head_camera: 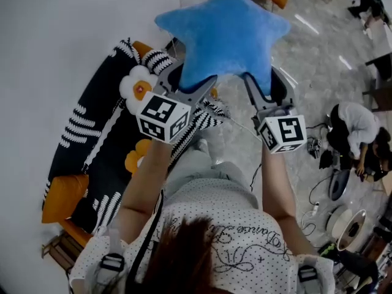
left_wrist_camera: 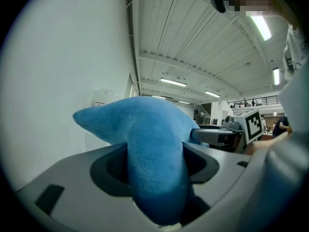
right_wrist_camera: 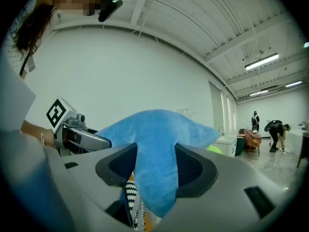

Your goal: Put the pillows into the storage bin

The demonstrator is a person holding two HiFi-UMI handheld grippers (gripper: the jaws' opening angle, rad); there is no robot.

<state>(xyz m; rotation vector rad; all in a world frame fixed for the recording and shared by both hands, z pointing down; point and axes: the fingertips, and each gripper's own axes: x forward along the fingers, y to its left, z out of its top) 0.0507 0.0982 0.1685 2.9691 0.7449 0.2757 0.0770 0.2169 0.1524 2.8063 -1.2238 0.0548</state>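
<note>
1. While both hands carry it, the blue star pillow [head_camera: 223,32] hangs in the air at the head view's 12 o'clock, ahead of the person and clear of the floor.
2. The left gripper [head_camera: 195,86] is clamped on the star's arm at 7 o'clock. Its own view shows blue plush squeezed between both pads.
3. The right gripper [head_camera: 256,89] is clamped likewise on the arm at 5 o'clock, with the plush pinched narrow between its jaws.
4. The star has no long axis. Its two near arms point back at the person and the other three point away, so the load lies dead ahead of both grippers and neither hand is nearer.
5. A white flower pillow [head_camera: 137,86] and a black-and-white striped cushion [head_camera: 158,60] lie on the dark patterned couch [head_camera: 92,133] at 9 o'clock, just beside the left gripper.
6. No storage bin can be made out for certain, so I judge the carry unfinished. Both grips should hold until the bin's mouth lies under the star.
</note>
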